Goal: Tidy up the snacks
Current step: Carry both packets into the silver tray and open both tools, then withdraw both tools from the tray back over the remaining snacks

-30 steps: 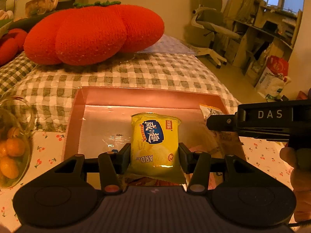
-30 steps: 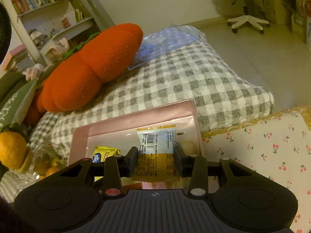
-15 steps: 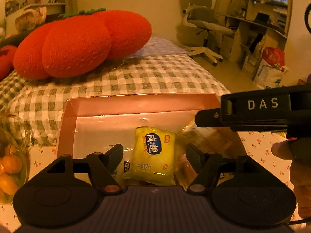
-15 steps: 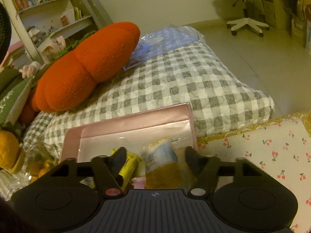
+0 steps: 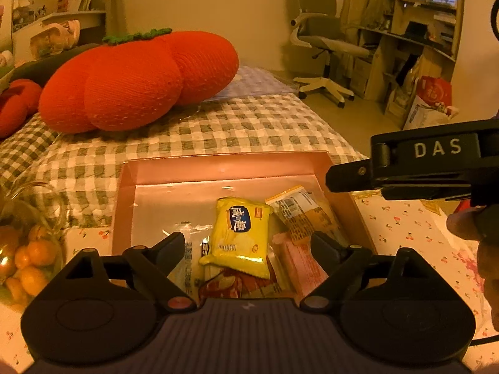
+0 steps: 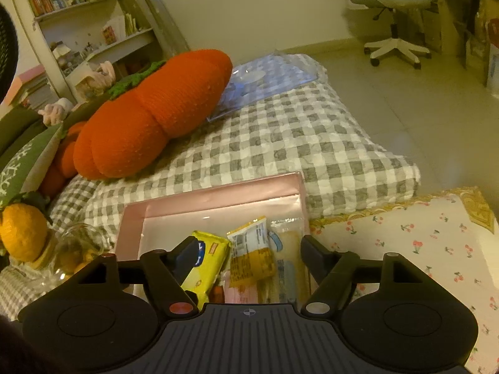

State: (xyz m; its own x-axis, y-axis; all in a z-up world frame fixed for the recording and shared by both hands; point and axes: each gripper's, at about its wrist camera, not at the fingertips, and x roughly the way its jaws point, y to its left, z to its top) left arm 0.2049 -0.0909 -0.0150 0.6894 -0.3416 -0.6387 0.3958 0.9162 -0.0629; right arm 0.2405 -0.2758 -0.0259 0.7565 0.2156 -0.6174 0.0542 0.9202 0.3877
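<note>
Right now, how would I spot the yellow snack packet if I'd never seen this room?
Find the big orange pumpkin cushion on the checked bed; just in front of it sits a pink box. Among the packets inside, the yellow packet lies on top, the only one with a blue oval logo.

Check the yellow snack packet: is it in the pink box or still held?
In the box. The yellow snack packet lies on other packets inside the pink box, and the left hand-held gripper is open, fingers clear of it.
</note>
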